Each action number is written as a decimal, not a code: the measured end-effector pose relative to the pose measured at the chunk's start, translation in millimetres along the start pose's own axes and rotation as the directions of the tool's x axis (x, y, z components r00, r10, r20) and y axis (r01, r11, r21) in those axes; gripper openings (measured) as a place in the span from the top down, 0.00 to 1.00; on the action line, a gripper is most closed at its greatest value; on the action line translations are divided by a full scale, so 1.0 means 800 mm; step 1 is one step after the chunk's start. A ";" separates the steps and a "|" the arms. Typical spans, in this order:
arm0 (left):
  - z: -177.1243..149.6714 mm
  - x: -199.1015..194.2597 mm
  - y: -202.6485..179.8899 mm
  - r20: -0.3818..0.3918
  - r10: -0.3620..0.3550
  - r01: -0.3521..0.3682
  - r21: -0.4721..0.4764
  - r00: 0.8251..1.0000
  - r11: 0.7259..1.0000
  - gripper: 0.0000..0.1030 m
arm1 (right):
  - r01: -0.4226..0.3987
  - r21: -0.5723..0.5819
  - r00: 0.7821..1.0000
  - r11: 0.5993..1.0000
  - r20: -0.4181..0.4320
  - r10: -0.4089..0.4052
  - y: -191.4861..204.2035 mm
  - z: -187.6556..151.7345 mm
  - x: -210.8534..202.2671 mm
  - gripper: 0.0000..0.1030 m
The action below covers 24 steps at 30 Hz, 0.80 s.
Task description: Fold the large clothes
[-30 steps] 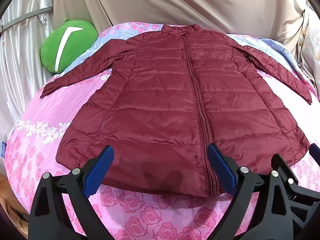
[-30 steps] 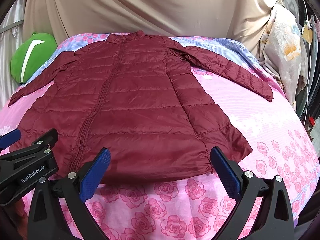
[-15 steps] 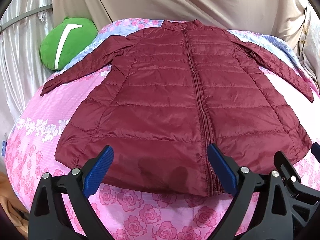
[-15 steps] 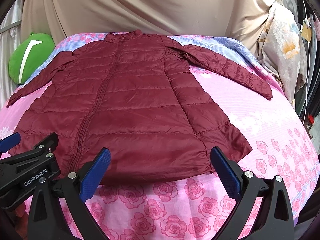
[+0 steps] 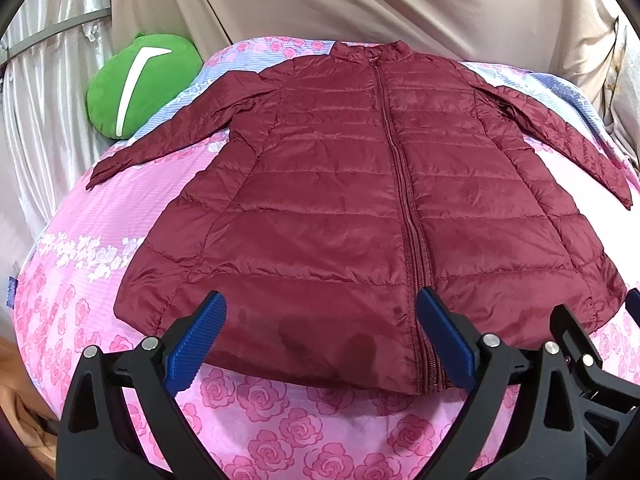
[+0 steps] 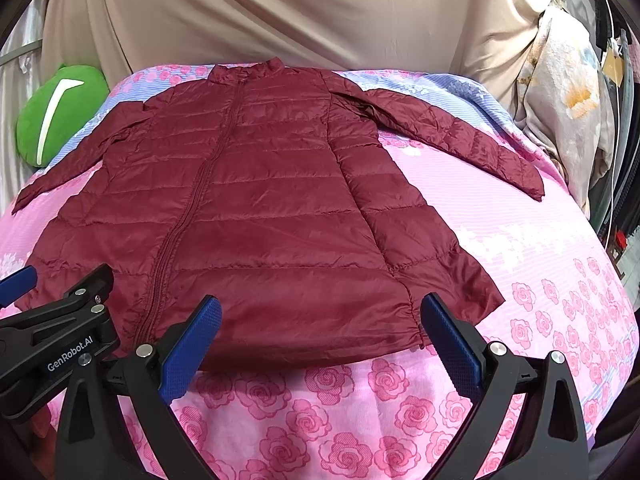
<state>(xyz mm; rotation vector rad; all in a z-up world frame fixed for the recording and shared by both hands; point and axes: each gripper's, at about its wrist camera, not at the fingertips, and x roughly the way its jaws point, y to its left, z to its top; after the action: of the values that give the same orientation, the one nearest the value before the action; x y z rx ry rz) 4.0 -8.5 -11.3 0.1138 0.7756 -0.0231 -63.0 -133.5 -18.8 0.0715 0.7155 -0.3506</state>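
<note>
**Maroon jacket lying flat on the bed, both tongs hovering spread at its hem**

A maroon quilted jacket [image 5: 360, 208] is lying face up on the bed [image 5: 280, 432], which is wearing a pink rose-print sheet. The jacket is zipped, its zipper [image 5: 404, 200] running from the collar at the far side down to the hem at the near side. Both sleeves are stretching outward from the jacket's shoulders and lying flat on the sheet: the left sleeve [image 5: 160, 148] is angling toward the green cushion [image 5: 140, 84], and the right sleeve [image 6: 460, 136] is angling toward the far right edge of the bed.

The left tongs [image 5: 320, 344] are hovering just on the near side of the jacket's hem, their blue-padded fingers [image 5: 196, 344] standing wide apart and pinching nothing. In the left wrist view the zipper's lower end is sitting just inside the right-hand finger.

The right tongs [image 6: 320, 344] are hovering beside the hem as well, toward the jacket's right half, fingers [image 6: 450, 344] likewise spread wide with nothing between them. The jacket's right hem corner is lying just beyond the outer finger. In the right wrist view the left tongs are showing at the jacket's lower left, close alongside.

A beige cloth [image 6: 280, 12] is hanging behind the jacket's collar end, and a floral fabric [image 6: 568, 92] is hanging beyond the right sleeve.
</note>
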 end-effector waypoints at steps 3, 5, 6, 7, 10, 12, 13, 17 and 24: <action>0.000 0.000 0.001 -0.002 0.002 -0.002 0.001 1.000 1.000 0.09 | 0.000 0.001 1.000 1.000 0.001 0.000 0.000 -0.001 0.000 0.05; 0.001 0.000 0.001 -0.004 -0.001 0.001 -0.003 1.000 1.000 0.09 | 0.001 0.002 1.000 1.000 0.001 -0.001 0.000 -0.001 0.000 0.05; 0.001 0.000 0.001 -0.005 -0.003 0.003 -0.005 1.000 1.000 0.09 | 0.002 0.002 1.000 1.000 0.001 -0.002 0.002 0.000 0.000 0.05; 0.001 0.000 0.002 -0.008 -0.002 0.002 -0.006 1.000 1.000 0.09 | 0.003 0.001 1.000 1.000 0.002 -0.003 0.001 0.000 0.000 0.05; -0.001 -0.001 0.002 -0.018 -0.009 0.009 -0.007 1.000 1.000 0.09 | 0.003 0.002 1.000 1.000 0.001 -0.003 0.001 0.000 0.000 0.05; -0.003 -0.001 0.001 -0.032 -0.007 0.007 0.004 0.999 1.000 0.09 | 0.004 0.004 1.000 1.000 0.000 -0.004 0.000 0.000 -0.002 0.05; -0.005 -0.002 0.000 -0.037 0.002 -0.002 0.015 0.999 1.000 0.09 | 0.004 0.005 1.000 1.000 -0.001 -0.004 -0.001 -0.001 -0.002 0.05; -0.011 -0.008 0.000 -0.044 0.023 -0.022 0.038 0.999 0.999 0.06 | -0.001 0.000 1.000 1.000 0.000 0.001 -0.002 -0.002 -0.007 0.05; -0.012 -0.008 0.005 -0.046 -0.009 0.011 0.024 0.999 1.000 0.06 | 0.005 0.003 1.000 1.000 0.007 -0.005 -0.003 0.002 -0.009 0.05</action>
<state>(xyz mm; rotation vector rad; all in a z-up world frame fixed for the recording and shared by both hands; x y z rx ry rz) -7.2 -3.9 -13.0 0.1342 0.8222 -0.0396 -67.8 -134.1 -12.6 0.0714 0.7086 -0.3568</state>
